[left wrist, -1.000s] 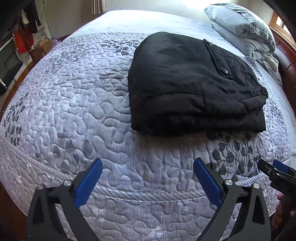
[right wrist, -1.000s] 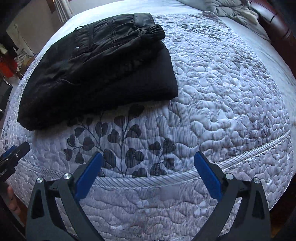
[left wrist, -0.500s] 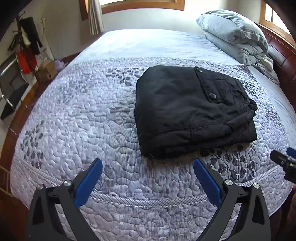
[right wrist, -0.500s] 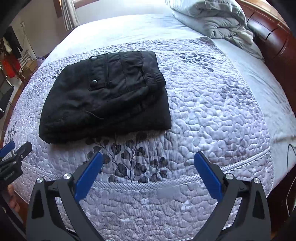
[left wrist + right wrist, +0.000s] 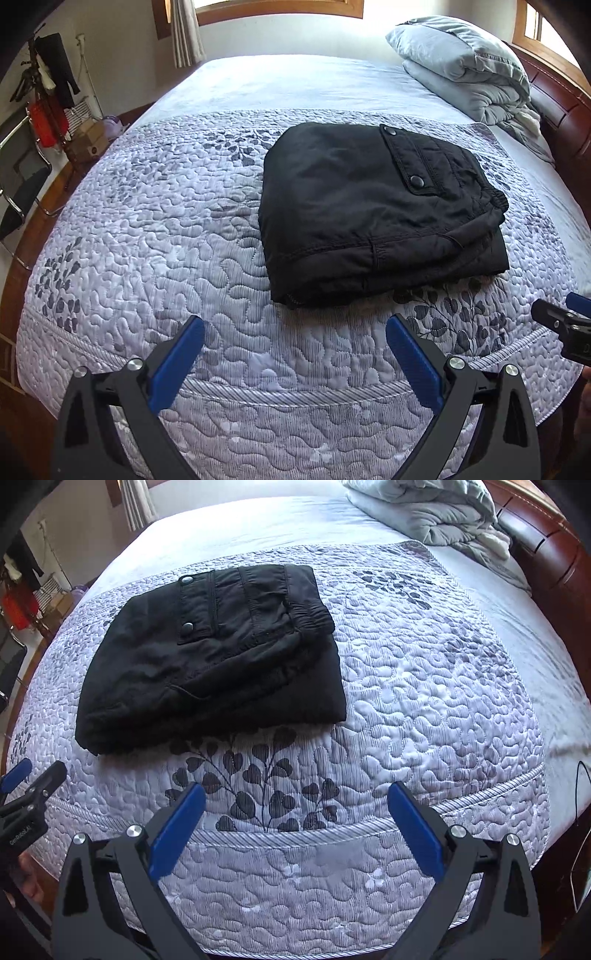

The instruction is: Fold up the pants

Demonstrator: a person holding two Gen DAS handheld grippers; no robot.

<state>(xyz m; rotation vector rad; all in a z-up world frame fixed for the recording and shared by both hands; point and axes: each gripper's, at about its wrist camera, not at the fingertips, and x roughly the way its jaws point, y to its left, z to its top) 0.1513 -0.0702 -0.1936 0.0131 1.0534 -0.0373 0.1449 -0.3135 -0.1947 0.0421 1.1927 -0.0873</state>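
Grippers point(image 5: 295, 352) point(image 5: 297, 812) wide open, empty, above quilt point(image 5: 166, 221).

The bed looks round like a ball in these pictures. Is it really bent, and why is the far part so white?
Left wrist view: the fisheye lens bends the flat quilt into a dome, and window light washes the far sheet nearly white. Right wrist view: same bulge, the black pants stay sharp but dark, and shiny glare sits on the quilt stitching.

Black pants point(image 5: 210, 657) folded into a compact bundle on quilted bedspread point(image 5: 424, 686). Right gripper point(image 5: 295, 823) in foreground, jaws spread wide, empty. Left gripper point(image 5: 27, 786) at left edge. Grey bedding point(image 5: 424, 509) heaped behind.
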